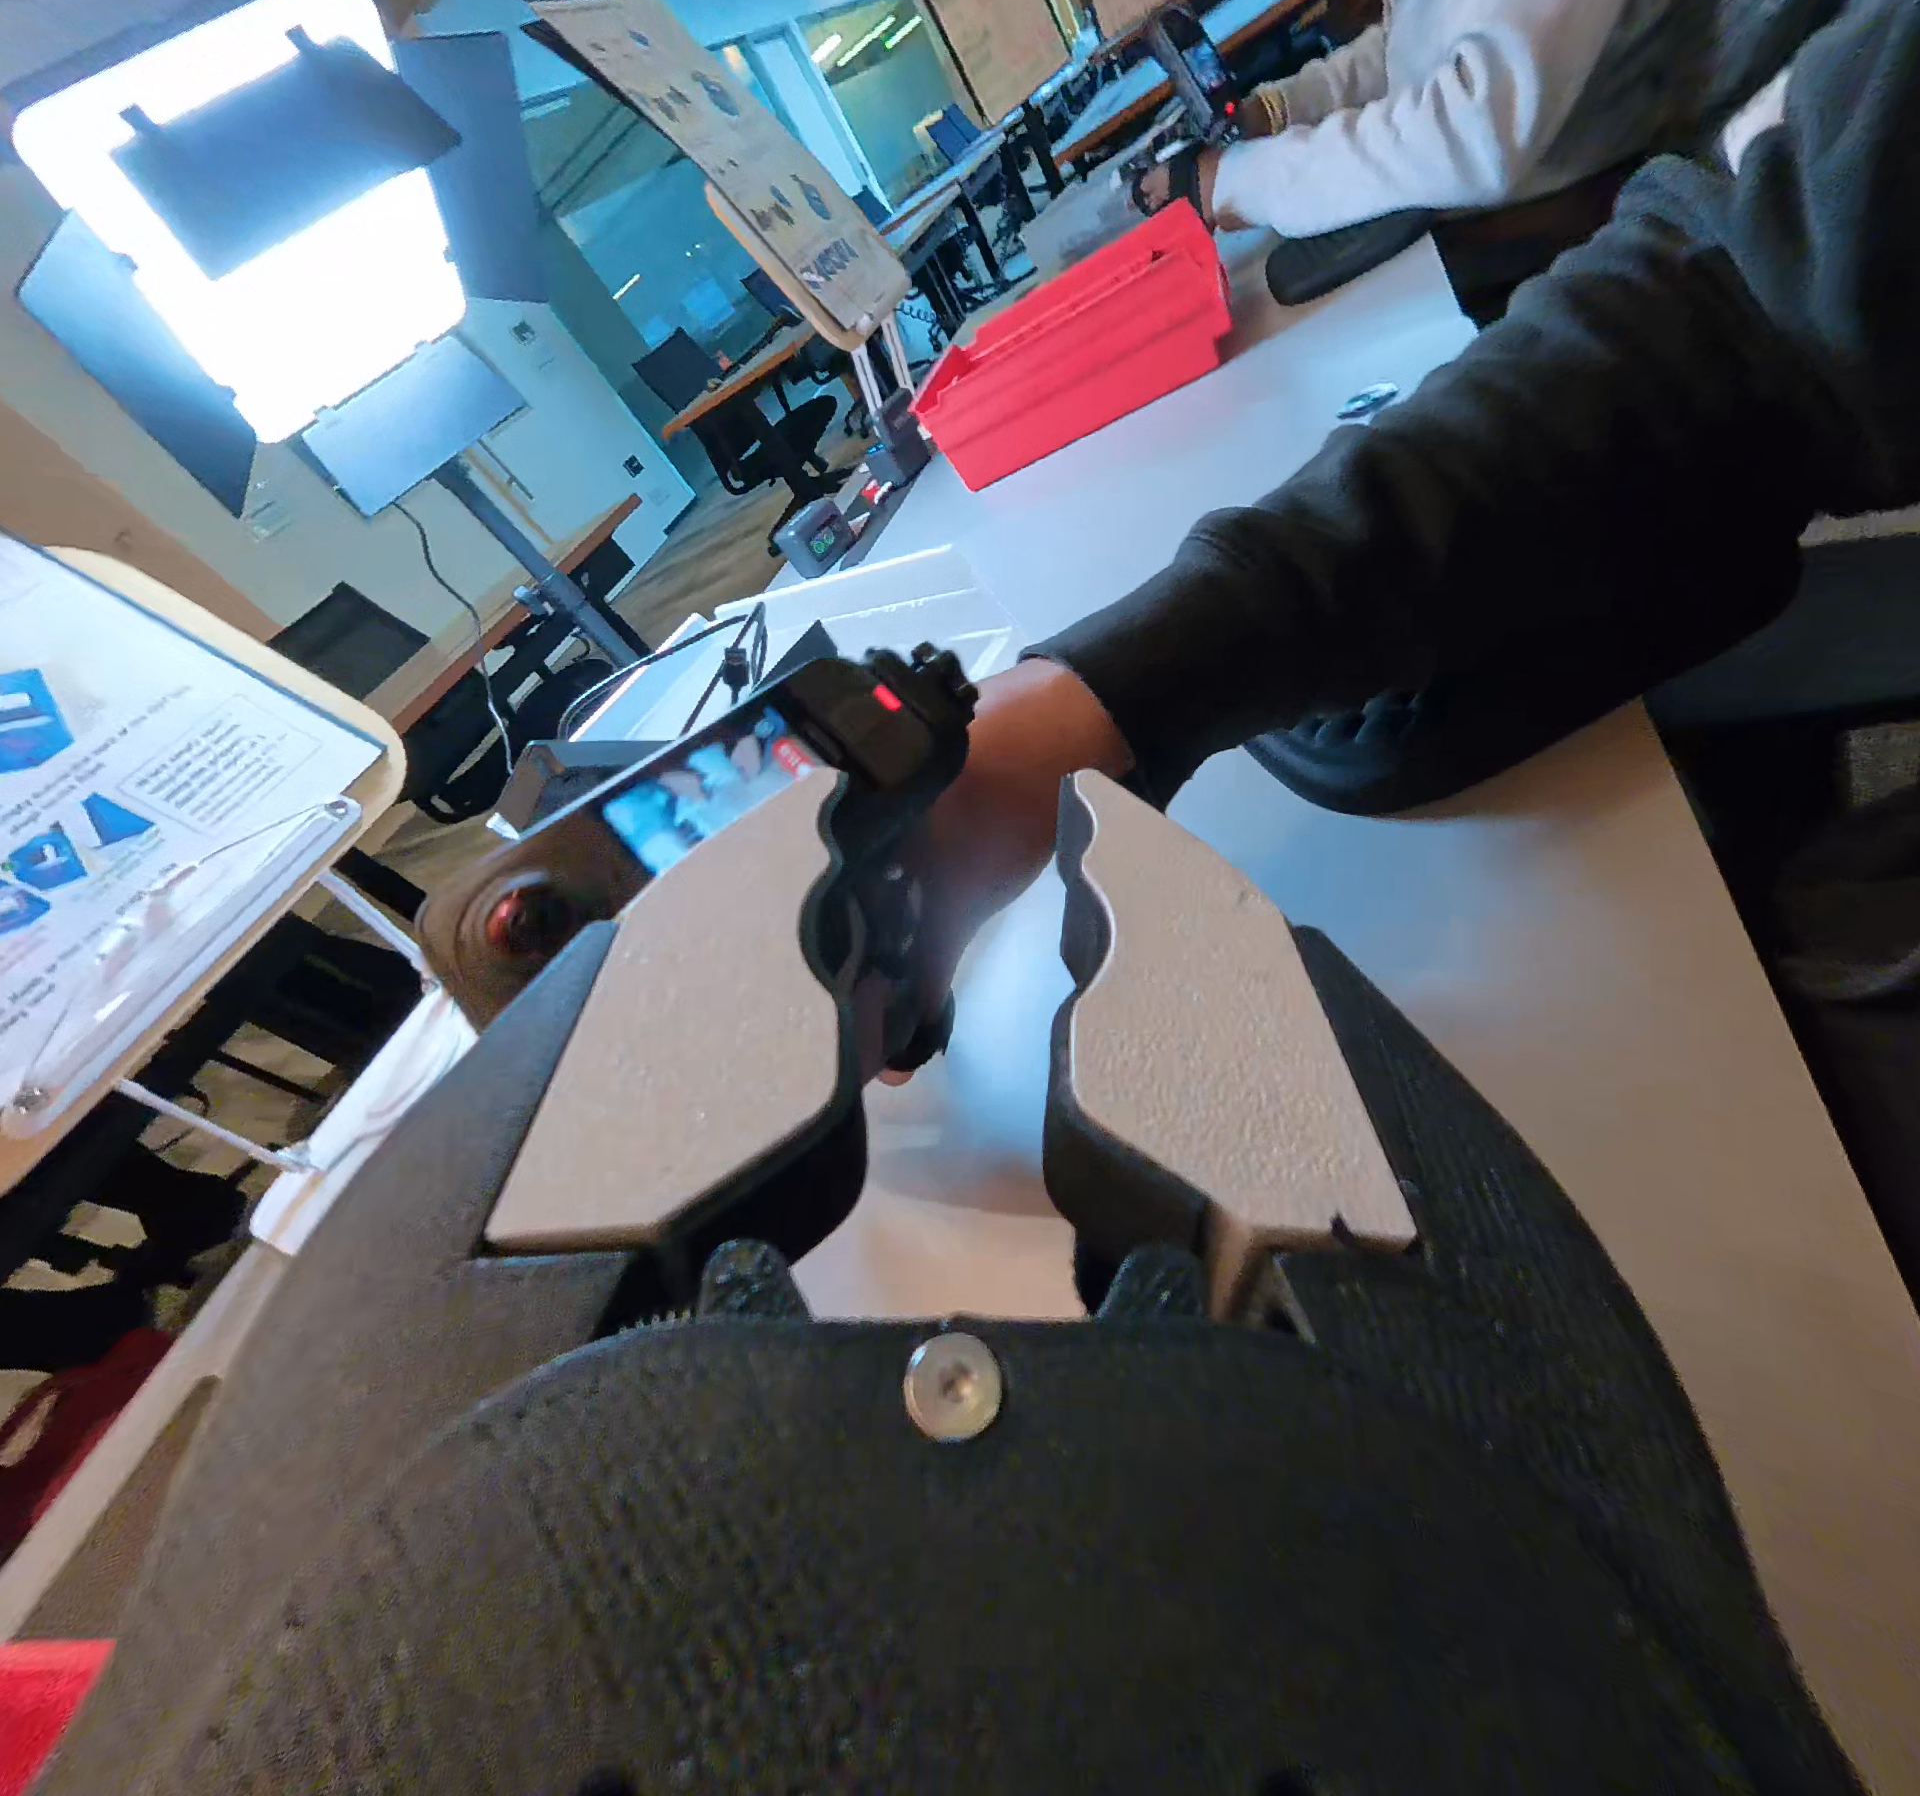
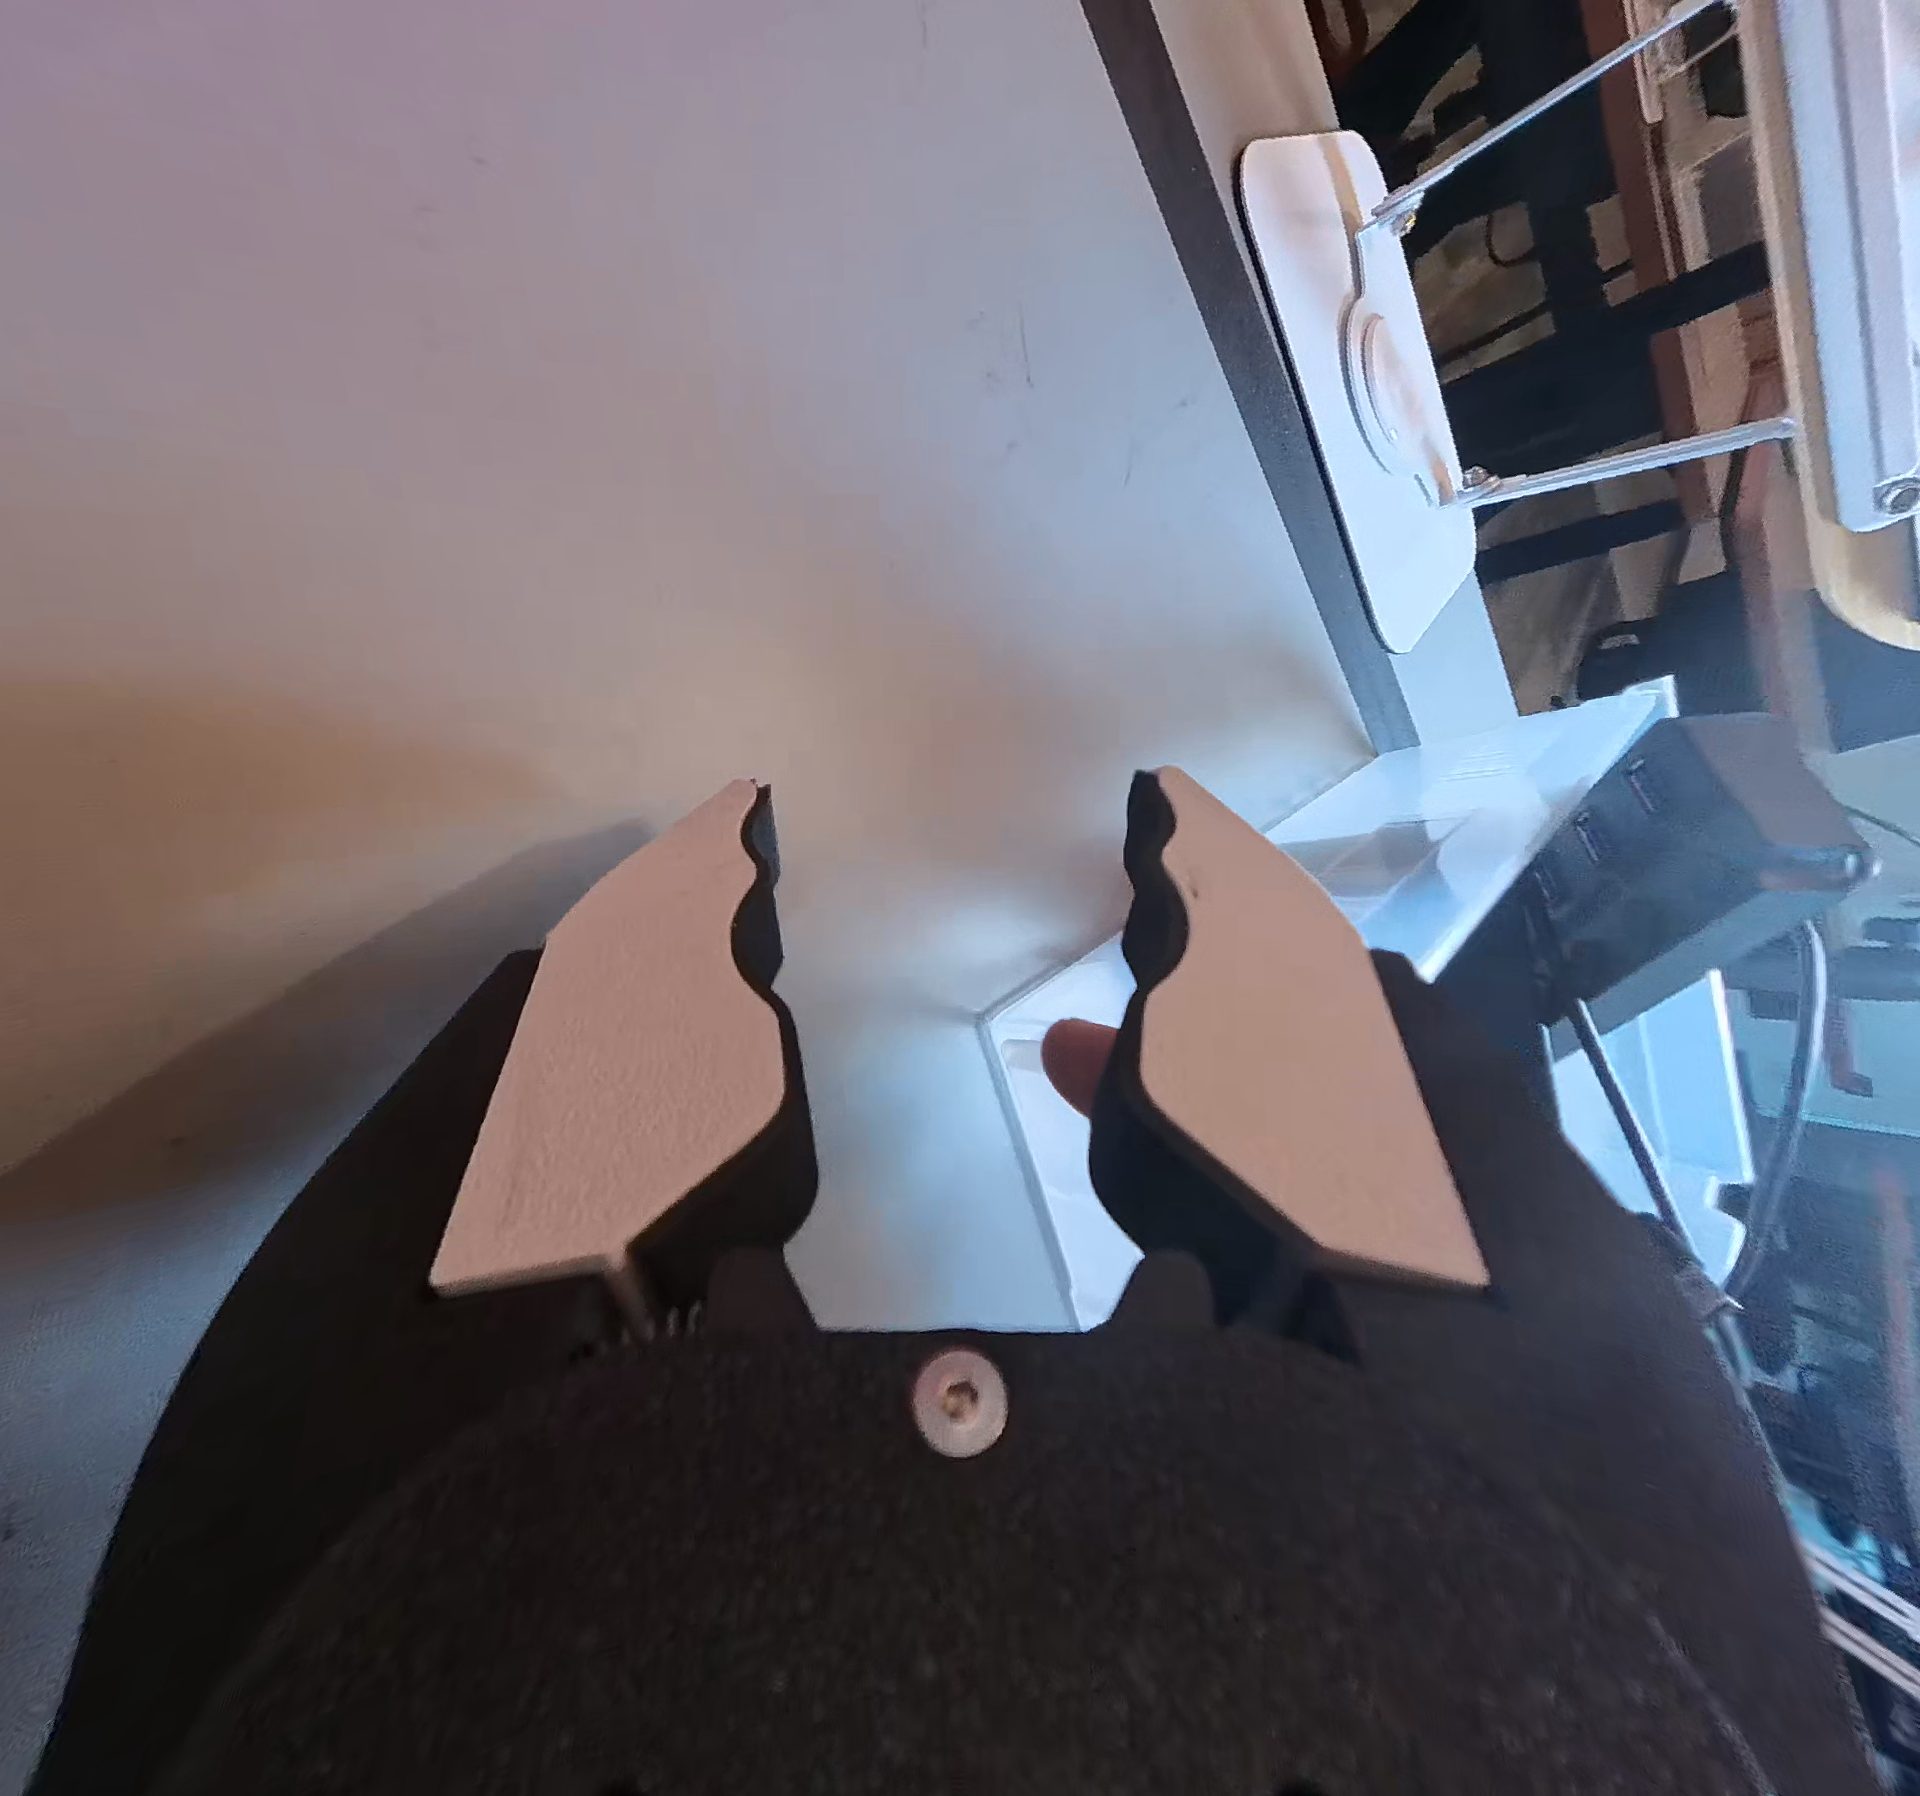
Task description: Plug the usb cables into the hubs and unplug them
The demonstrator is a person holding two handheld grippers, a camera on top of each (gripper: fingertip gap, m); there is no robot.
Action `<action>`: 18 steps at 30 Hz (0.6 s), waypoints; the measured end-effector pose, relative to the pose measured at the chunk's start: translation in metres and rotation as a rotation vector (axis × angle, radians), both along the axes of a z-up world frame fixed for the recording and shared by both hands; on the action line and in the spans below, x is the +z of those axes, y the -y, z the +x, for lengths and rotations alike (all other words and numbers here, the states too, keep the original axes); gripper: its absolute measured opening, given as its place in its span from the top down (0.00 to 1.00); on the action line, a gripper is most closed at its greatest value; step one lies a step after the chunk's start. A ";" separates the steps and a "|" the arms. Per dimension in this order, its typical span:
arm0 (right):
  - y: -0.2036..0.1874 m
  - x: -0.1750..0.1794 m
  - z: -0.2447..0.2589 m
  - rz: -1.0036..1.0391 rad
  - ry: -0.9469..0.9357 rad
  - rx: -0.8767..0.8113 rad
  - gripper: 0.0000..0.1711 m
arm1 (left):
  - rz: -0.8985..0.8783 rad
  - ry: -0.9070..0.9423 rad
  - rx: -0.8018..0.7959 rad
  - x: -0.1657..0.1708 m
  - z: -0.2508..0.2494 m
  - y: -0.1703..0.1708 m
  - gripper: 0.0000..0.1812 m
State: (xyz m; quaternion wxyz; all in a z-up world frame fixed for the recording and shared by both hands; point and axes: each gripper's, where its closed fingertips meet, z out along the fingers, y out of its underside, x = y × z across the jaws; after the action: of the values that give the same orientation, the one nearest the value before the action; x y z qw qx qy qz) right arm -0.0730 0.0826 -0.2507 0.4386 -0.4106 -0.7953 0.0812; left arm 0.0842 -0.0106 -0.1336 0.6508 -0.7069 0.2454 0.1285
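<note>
Both grippers are hovering over the pale table [image 2: 520, 344], jaws parted and holding nothing.

Left gripper [image 1: 956, 936] is pointing at the right gripper [image 1: 810, 780], gripped by a hand [image 1: 1023, 759] mid-frame. Right gripper [image 2: 951, 863] is spreading wide above white boxes [image 2: 1382, 811]; a black hub [image 2: 1662, 842] is sitting at the right edge, with thin cables [image 2: 1808, 998] trailing beside it.

Your left camera sits low over the bench [image 1: 1403, 915], tipped sideways. It looks along the bench top, past its own tongs [image 1: 956, 915], to your other hand [image 1: 997, 811] close in front and the room far behind. Your right camera looks down, close to the bench [image 2: 520, 292], toward its far edge past its tongs [image 2: 951, 853]. Both views share the pale bench top.
</note>
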 end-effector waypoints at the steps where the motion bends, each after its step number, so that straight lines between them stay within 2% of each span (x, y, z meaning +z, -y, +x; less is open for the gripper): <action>1: 0.001 0.000 0.000 -0.024 -0.002 0.000 0.62 | 0.003 0.023 0.007 0.000 -0.005 0.000 0.80; 5: 0.001 0.003 -0.002 -0.091 -0.032 -0.002 0.62 | 0.036 0.134 0.048 -0.004 -0.034 0.002 0.80; 9: 0.003 0.013 -0.004 -0.205 -0.099 -0.006 0.61 | 0.090 0.344 0.136 0.001 -0.078 0.011 0.79; 14: 0.002 0.033 0.003 -0.352 -0.197 -0.009 0.60 | 0.115 0.475 0.403 0.001 -0.149 0.031 0.73; 18: 0.002 0.046 0.023 -0.461 -0.261 0.010 0.58 | 0.108 0.503 0.607 0.002 -0.197 0.063 0.69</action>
State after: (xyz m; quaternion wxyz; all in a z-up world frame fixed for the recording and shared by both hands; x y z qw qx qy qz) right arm -0.0500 0.0802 -0.2046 0.4320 -0.4818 -0.6944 0.3147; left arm -0.1129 -0.0740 -0.1318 0.6591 -0.7216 -0.1490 0.1506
